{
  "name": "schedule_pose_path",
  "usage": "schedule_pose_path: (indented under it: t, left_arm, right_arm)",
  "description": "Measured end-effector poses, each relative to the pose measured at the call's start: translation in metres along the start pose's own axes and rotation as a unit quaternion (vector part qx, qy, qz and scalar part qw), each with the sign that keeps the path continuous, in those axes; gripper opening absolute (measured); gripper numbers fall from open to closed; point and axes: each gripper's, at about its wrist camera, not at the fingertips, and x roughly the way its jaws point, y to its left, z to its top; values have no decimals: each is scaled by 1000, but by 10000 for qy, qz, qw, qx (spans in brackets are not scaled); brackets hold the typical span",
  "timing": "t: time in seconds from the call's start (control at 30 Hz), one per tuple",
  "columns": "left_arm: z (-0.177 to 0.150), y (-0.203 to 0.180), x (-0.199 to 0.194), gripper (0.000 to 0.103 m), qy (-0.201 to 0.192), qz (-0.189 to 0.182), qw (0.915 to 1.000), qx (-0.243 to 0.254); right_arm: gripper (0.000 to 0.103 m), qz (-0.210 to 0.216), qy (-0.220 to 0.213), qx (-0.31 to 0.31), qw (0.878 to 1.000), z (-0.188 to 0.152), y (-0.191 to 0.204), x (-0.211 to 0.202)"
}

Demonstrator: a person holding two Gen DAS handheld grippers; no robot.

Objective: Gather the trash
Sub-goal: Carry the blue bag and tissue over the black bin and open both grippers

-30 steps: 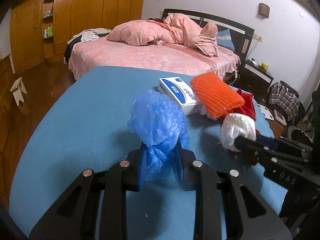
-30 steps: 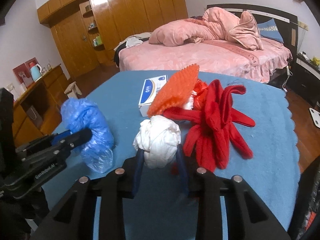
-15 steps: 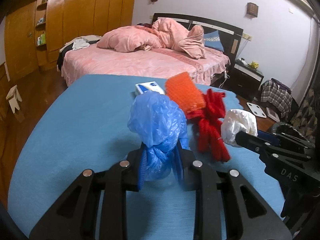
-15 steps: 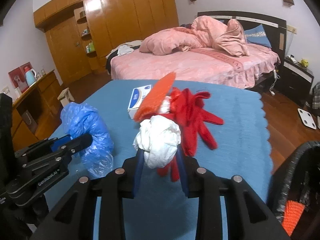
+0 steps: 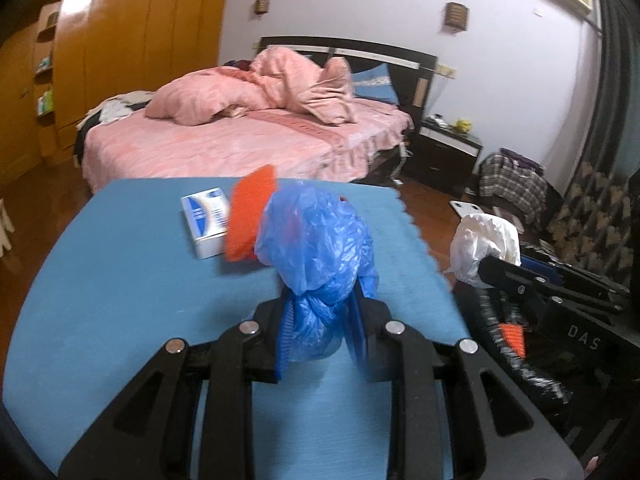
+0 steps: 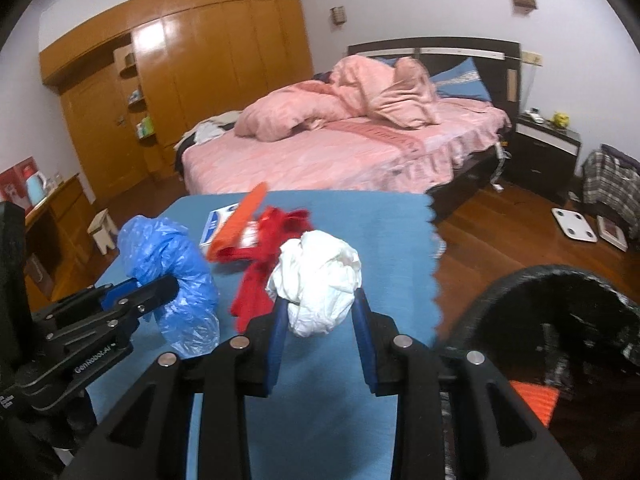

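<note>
The left claw [image 5: 320, 320] is clamped on a crumpled blue plastic bag [image 5: 320, 248], which bulges up above its fingers and hangs over the blue table [image 5: 120, 280]. The right claw [image 6: 320, 320] is closed on a wad of white plastic [image 6: 316, 280], held over the table's right edge, where the cloth ends in a zigzag cut. In the left wrist view the right claw [image 5: 532, 276] shows at the right with the white wad [image 5: 484, 244] at its tip, above the rim of a black trash bin [image 5: 520, 364]. The bin [image 6: 520, 280] stands on the wooden floor just beside the table, and a piece of orange mesh [image 6: 536, 400] lies inside it. Left on the table are a white and blue box [image 5: 206, 220], an orange foam net [image 5: 250, 216] leaning against it, and a red cloth [image 6: 264, 264] sprawled just beside them. Behind the table stands a bed [image 6: 340, 152] with pink covers, and a wooden wardrobe [image 6: 180, 80] lines the wall.
</note>
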Motion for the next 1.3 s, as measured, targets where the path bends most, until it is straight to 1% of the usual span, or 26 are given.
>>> schedule_pose_path:
  t: [0.23,0.47,0.6,0.77,0.87,1.03,1.07,1.1,1.17,1.2,1.23,1.27,1.3]
  left_arm:
    - [4,-61,10,24,7,-502,9983,287]
    - [5,-121,22,24,18,-971,9933,629]
    - [3,-154,29,24,51,-1235,9892,787]
    - [0,-184,43,24,175,-1540,9839,887]
    - [-1,-206,53,25,276,-1801,9789,925]
    - [-8,-235,66,26,406,-2080,9712,1093]
    - [-9,-238,68,27,449,-2112,9700,1114]
    - [-12,-241,71,32,506,-2148,9689,1118]
    - [-14,-243,76,50,585,-2204,9677,1075]
    - [-15,-242,76,63,579,-2199,9681,1053]
    - [-15,-240,74,66,556,-2202,9684,1032]
    - [-15,-238,74,67,542,-2191,9687,1036]
    - [-16,-236,73,71,529,-2135,9699,1048]
  right_arm:
    - [32,-522,-116,369,9979,-9,-59,-29]
    - [32,-981,-215,673,9927,-20,-110,-55]
    - [32,-1193,-249,792,9894,-25,-134,-67]
    - [32,-1504,-243,958,9837,-34,-163,-81]
    - [32,-1699,-229,1070,9794,-40,-180,-89]
    - [32,-1957,-222,1241,9725,-49,-205,-102]
    - [32,-2005,-220,1268,9712,-51,-210,-105]
    - [34,-2039,-218,1287,9702,-53,-212,-106]
    - [37,-2150,-204,1341,9672,-56,-220,-109]
    - [40,-2193,-201,1374,9657,-57,-223,-110]
    - [46,-2222,-201,1389,9649,-58,-225,-110]
    - [49,-2264,-212,1406,9636,-59,-226,-111]
    - [54,-2290,-219,1419,9628,-59,-227,-111]
